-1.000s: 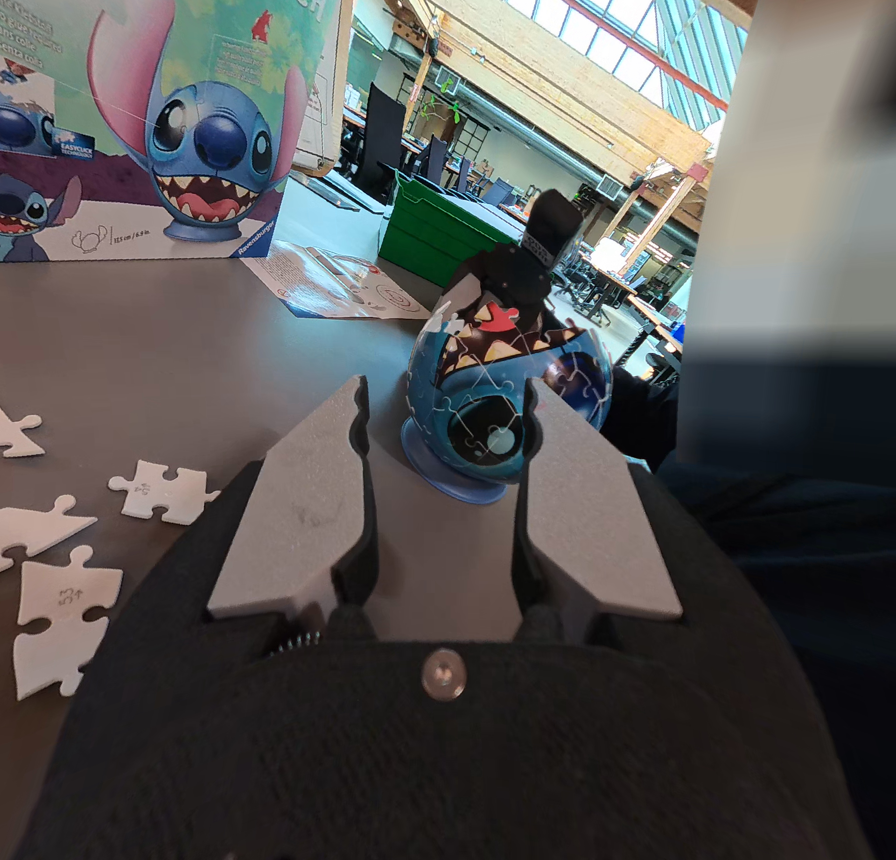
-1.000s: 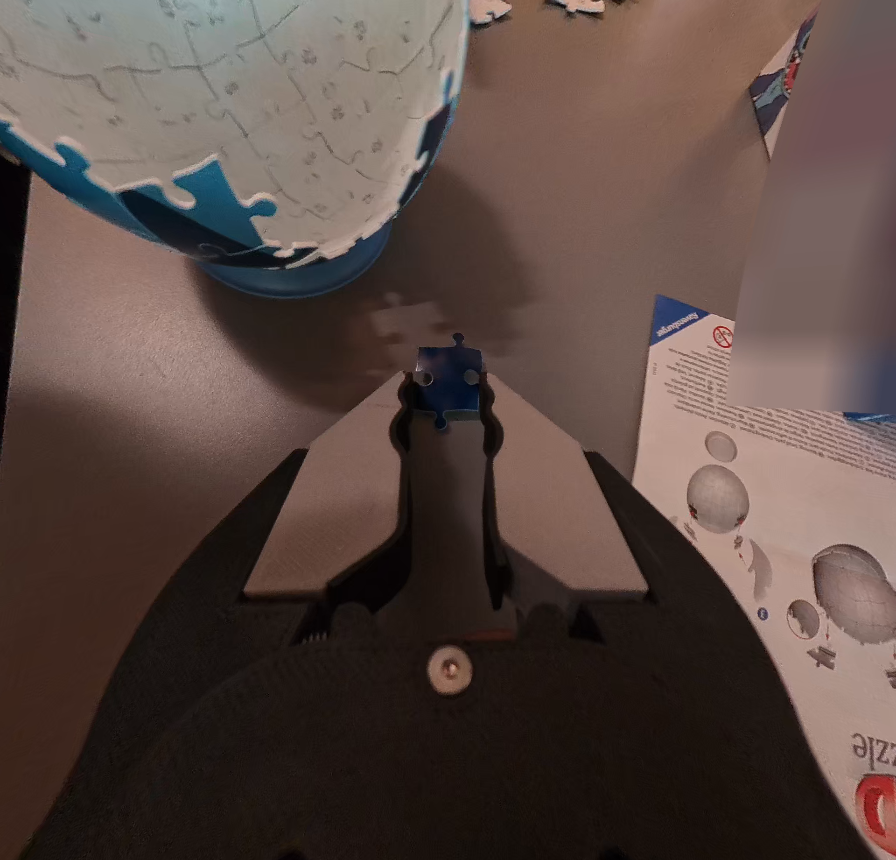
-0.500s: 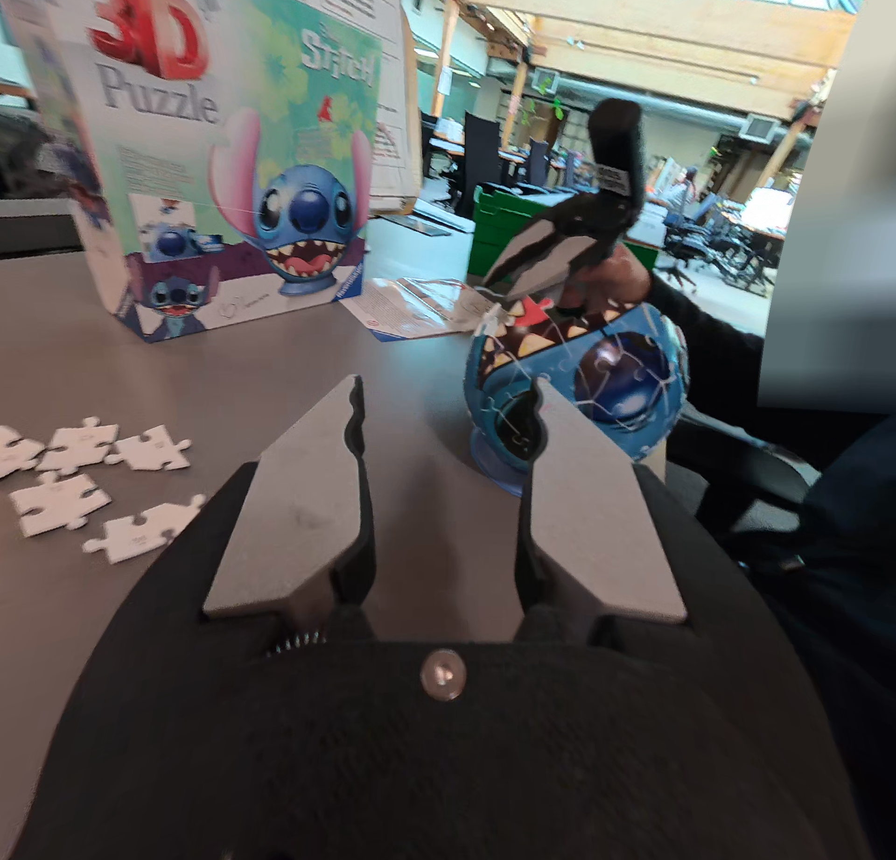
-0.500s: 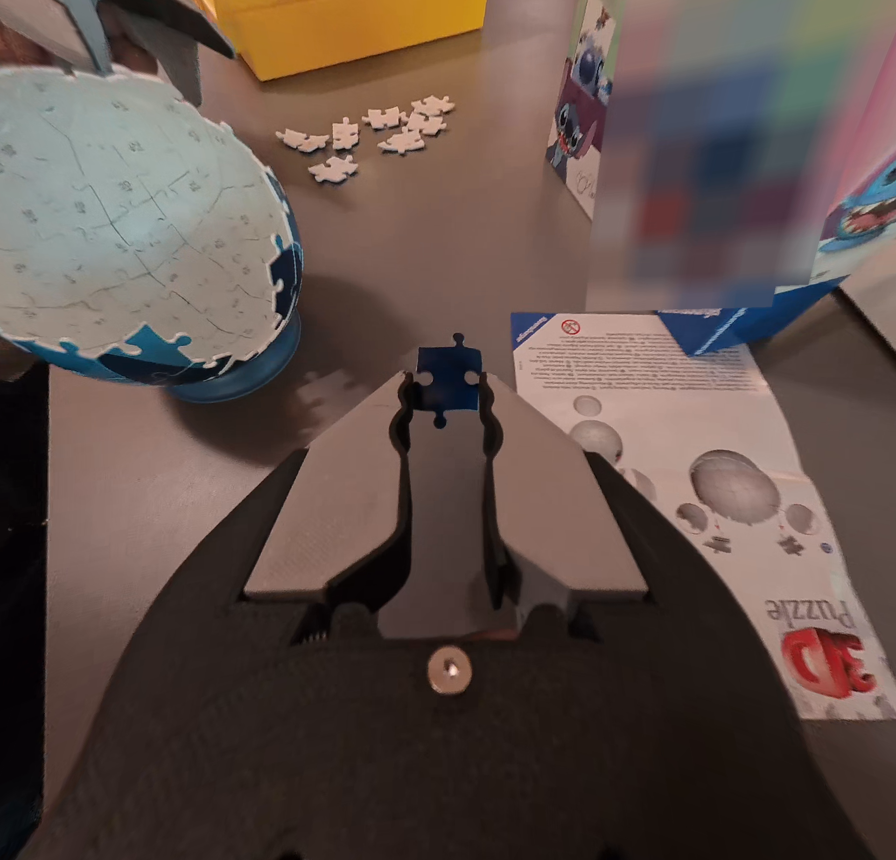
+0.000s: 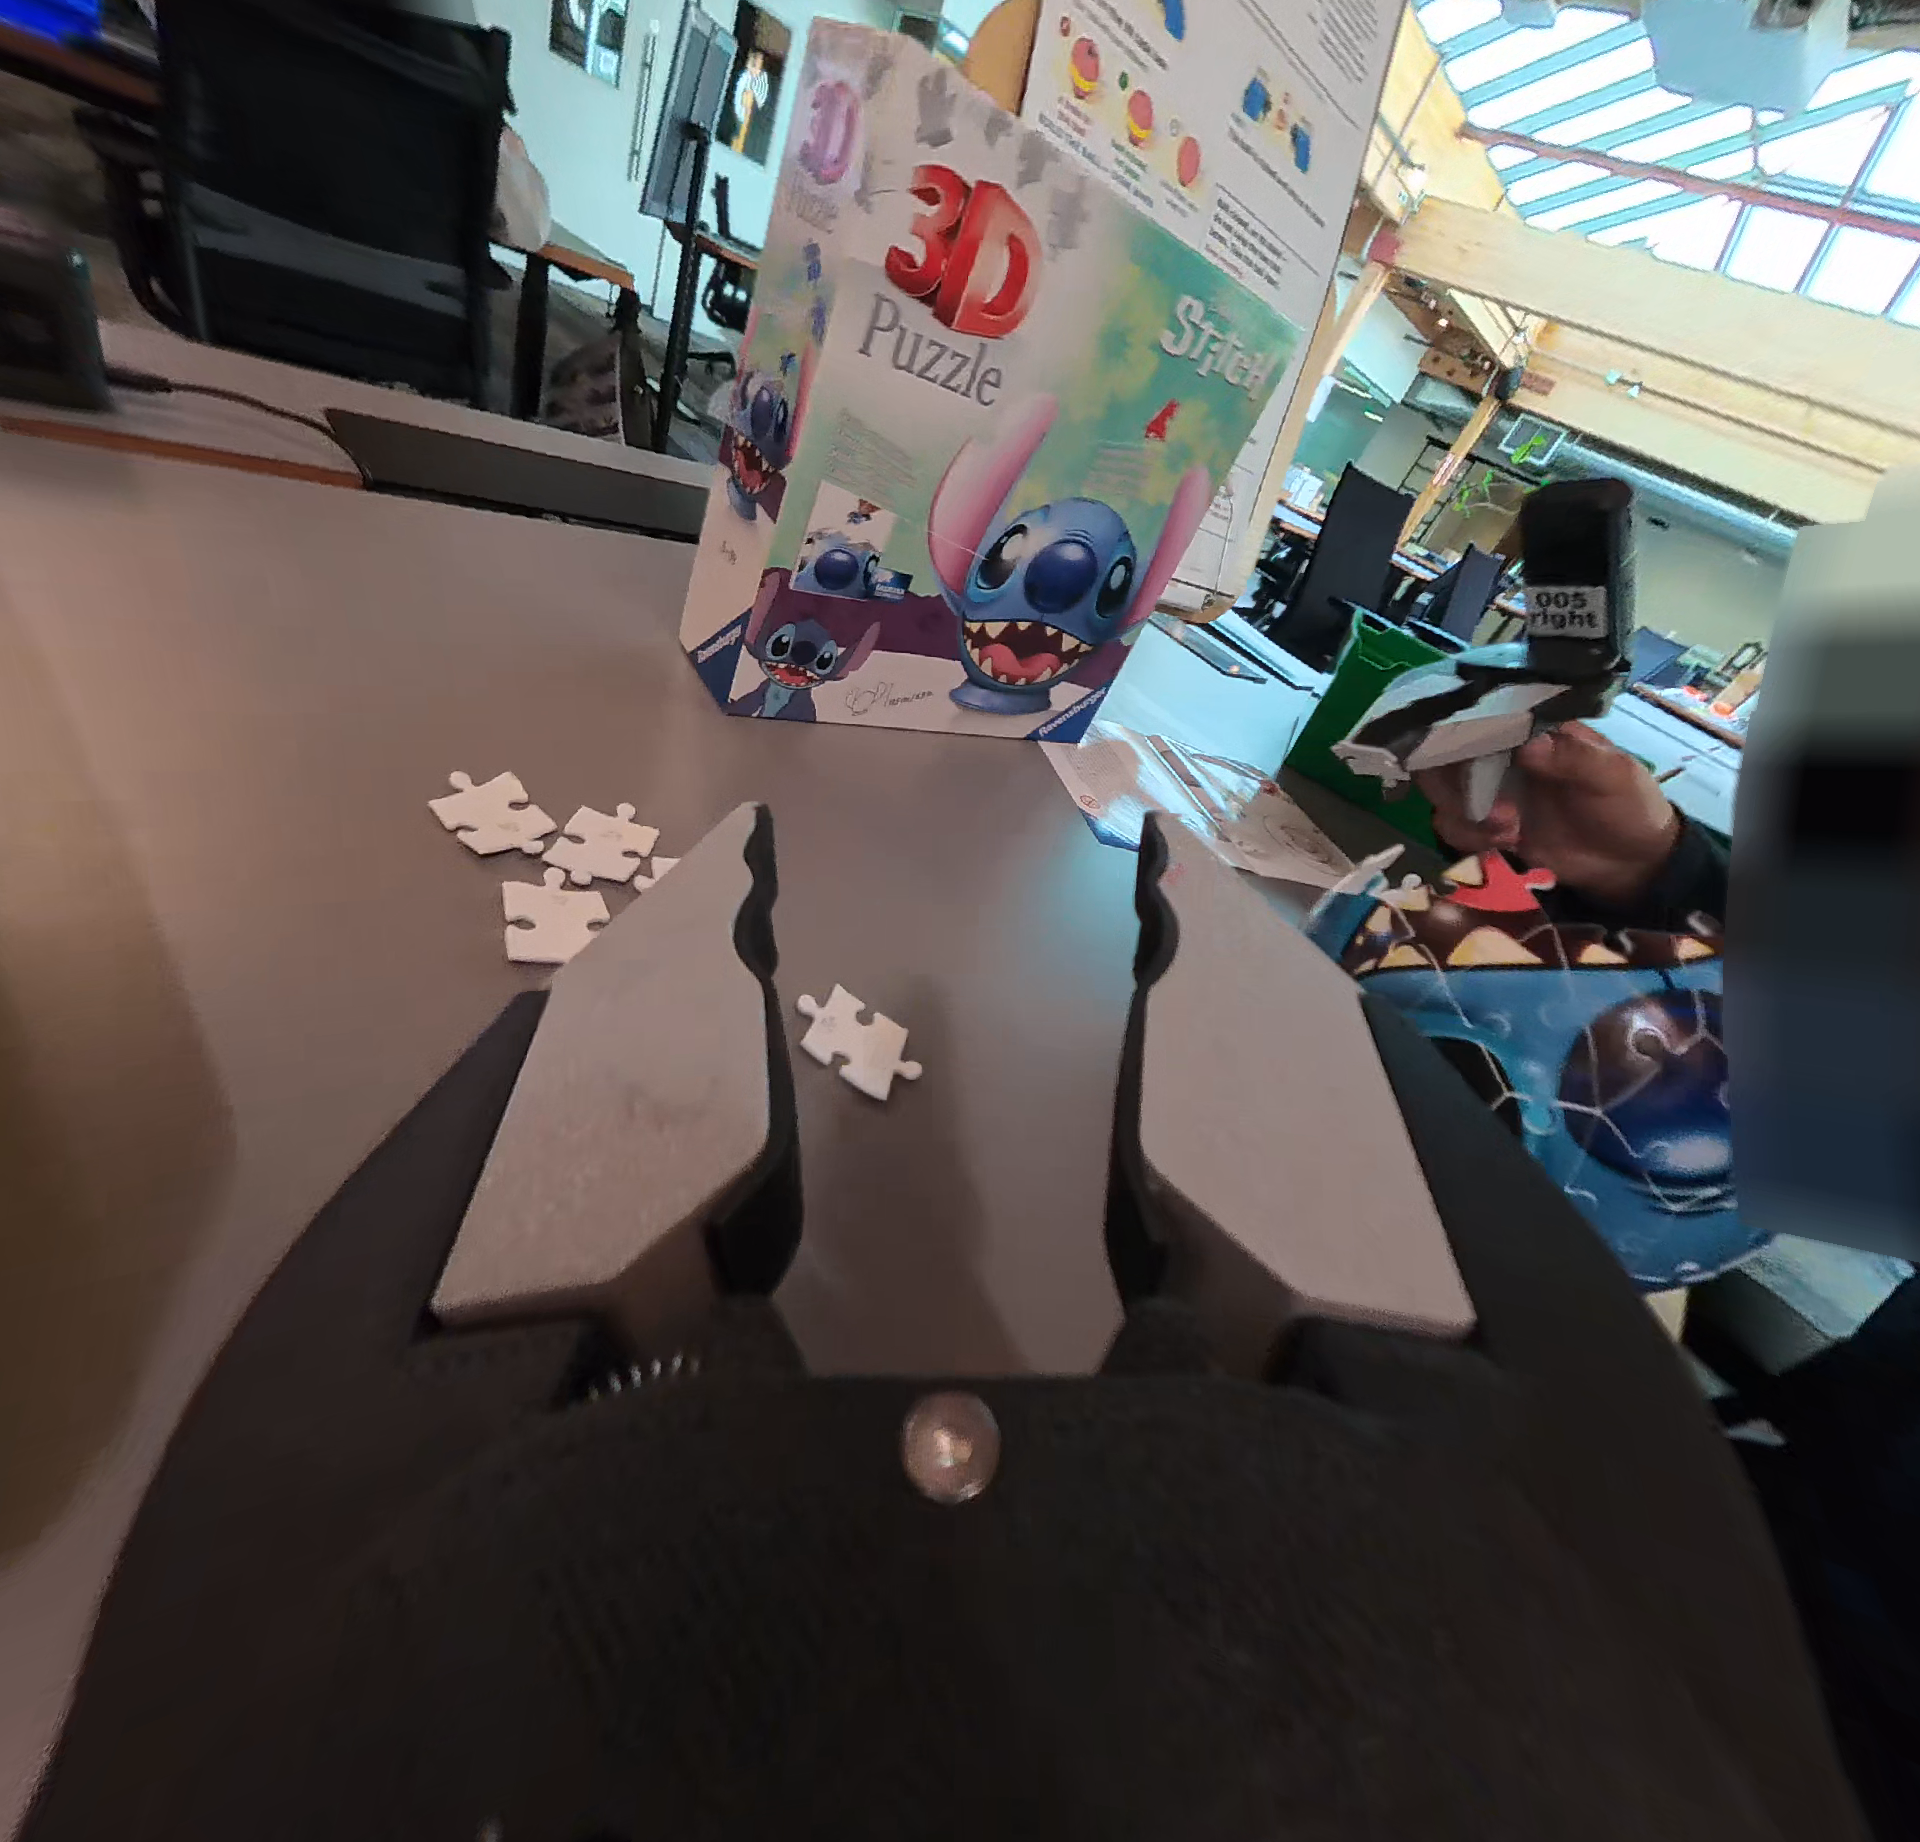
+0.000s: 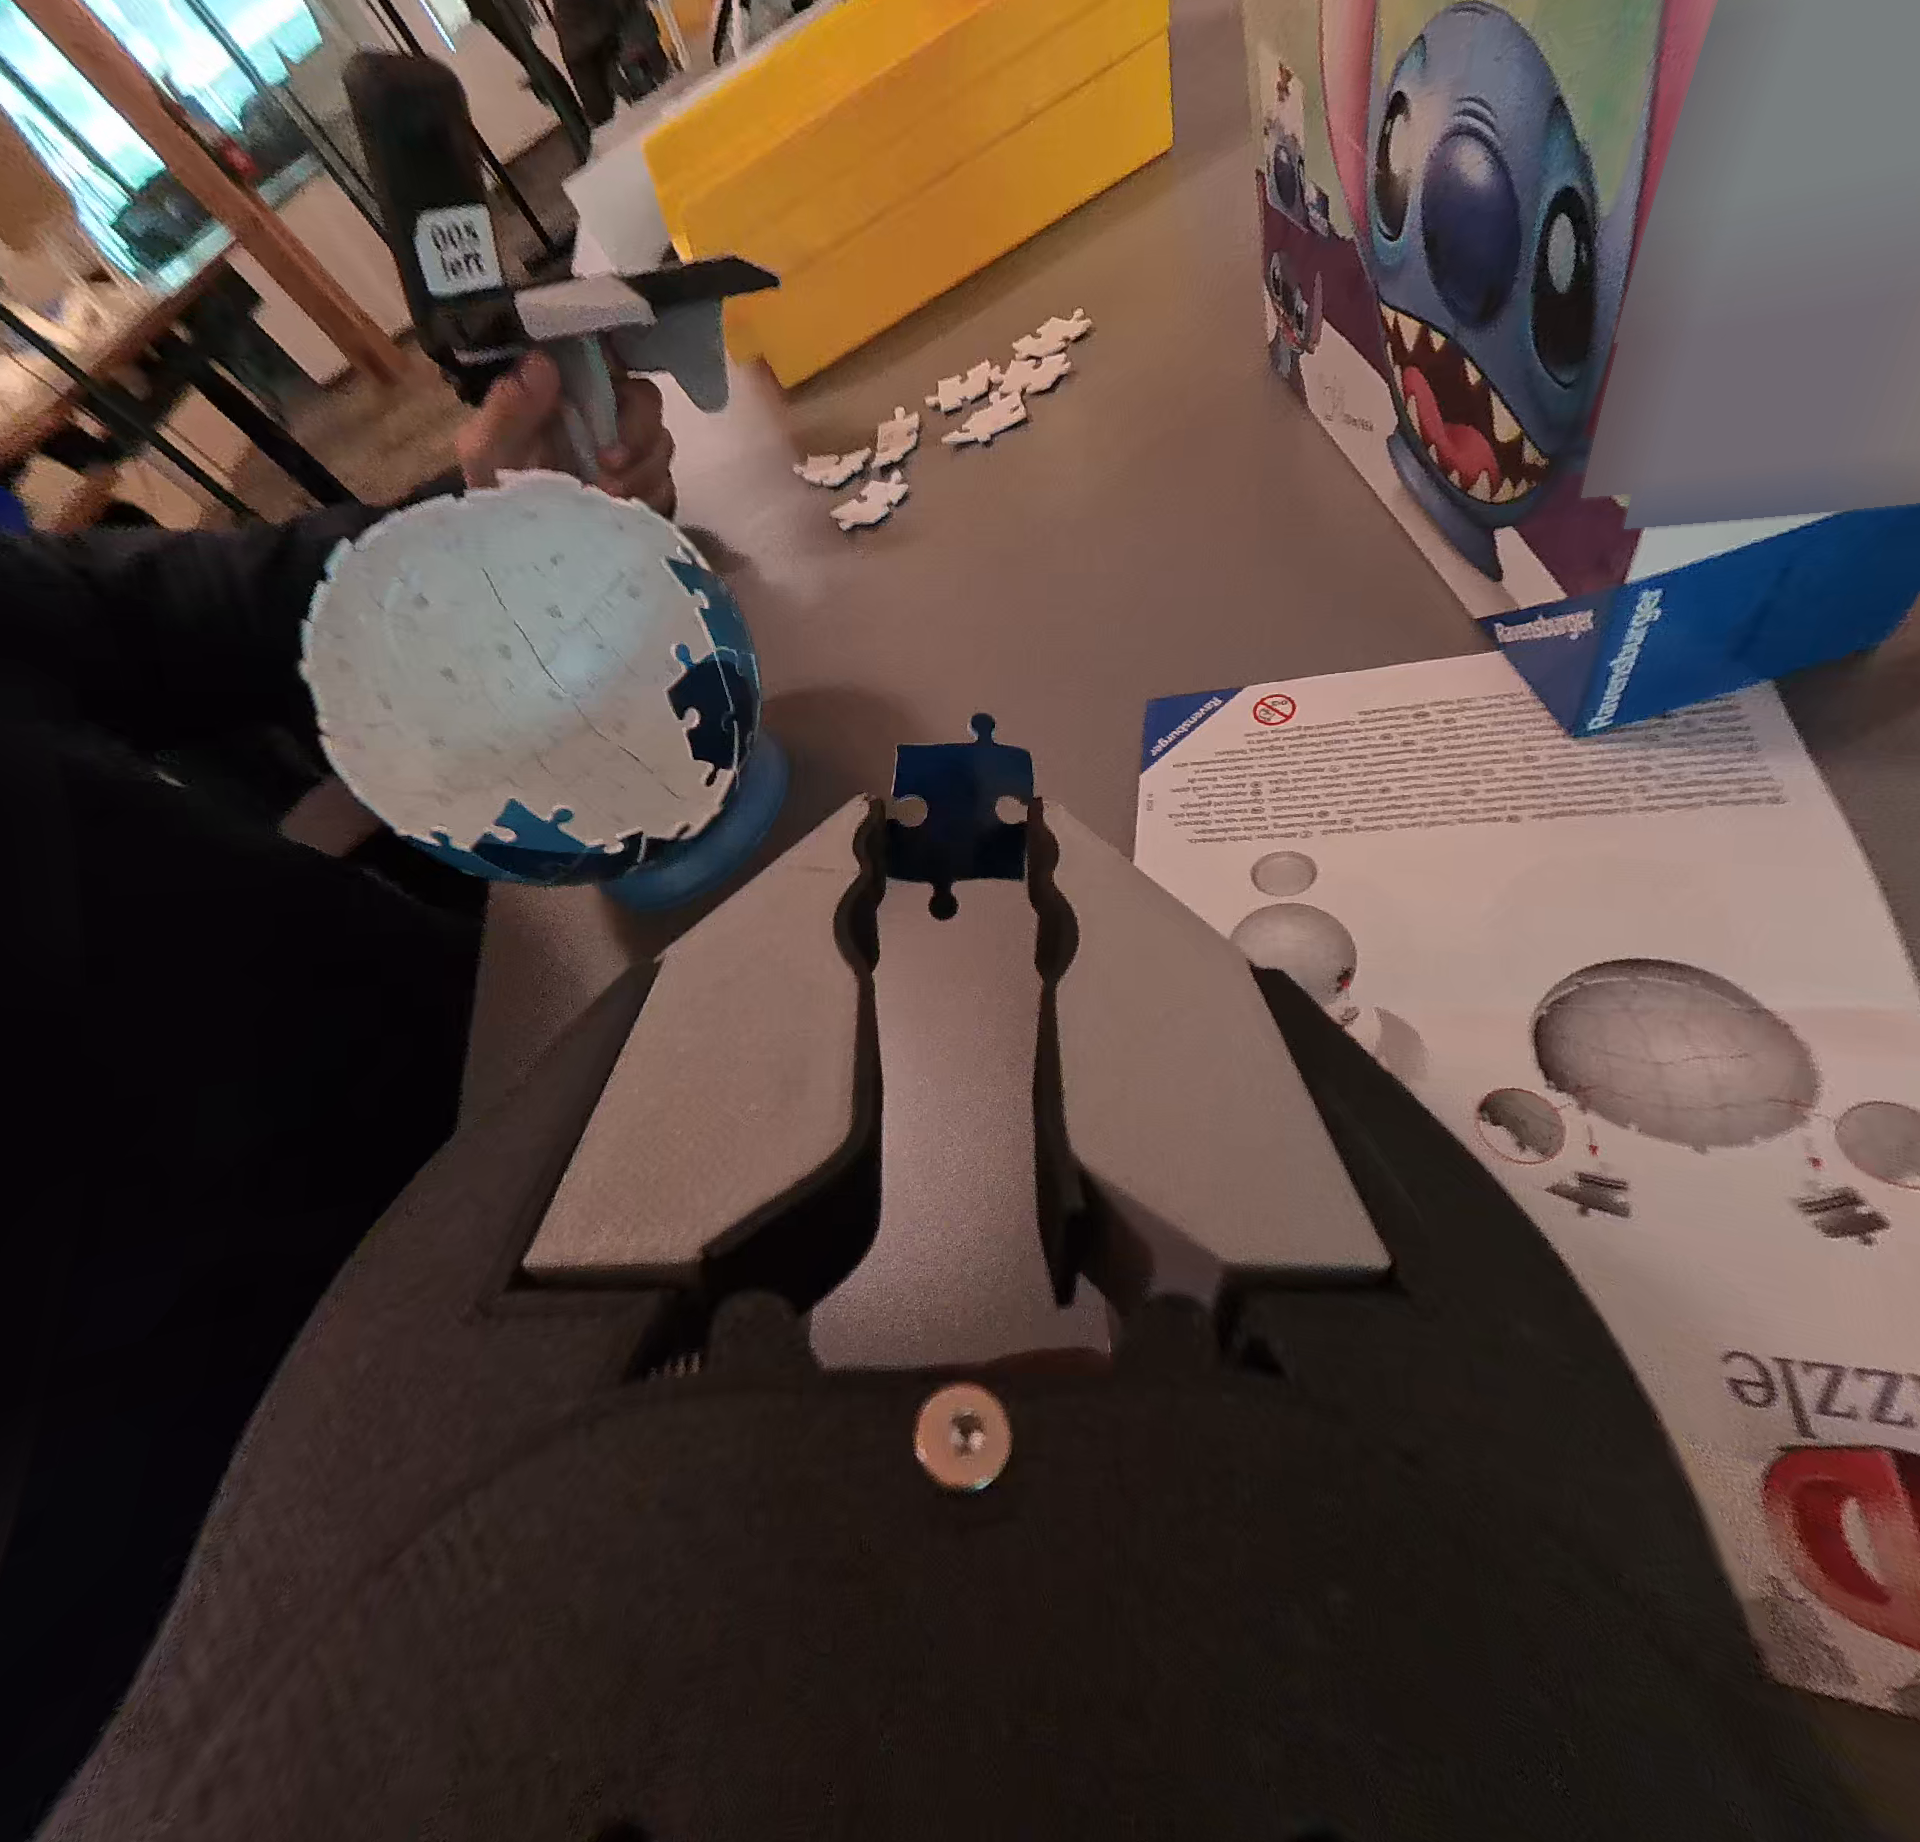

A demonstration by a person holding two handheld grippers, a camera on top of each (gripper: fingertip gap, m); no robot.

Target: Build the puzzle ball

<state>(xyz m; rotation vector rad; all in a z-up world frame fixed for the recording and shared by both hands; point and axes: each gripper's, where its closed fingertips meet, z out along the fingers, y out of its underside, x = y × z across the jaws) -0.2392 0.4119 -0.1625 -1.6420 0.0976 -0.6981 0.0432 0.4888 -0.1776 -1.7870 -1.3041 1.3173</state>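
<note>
Pinching a dark blue puzzle piece [image 6: 961, 805] between its tips, my right gripper [image 6: 961, 821] hangs above the grey table [image 6: 1091, 566]. Ahead to its left, the half-built puzzle ball [image 6: 520, 670] sits on a blue stand [image 6: 717, 836]. My left gripper [image 5: 951, 862] is spread empty, a white piece [image 5: 857, 1042] lying between its fingers.

Daylight pours from skylights [image 5: 1714, 161] at two o'clock in the left wrist view. The grey table [image 6: 1122, 504] lies dimmer, shadows soft. Edges bend fisheye-fashion; margins blur.
</note>
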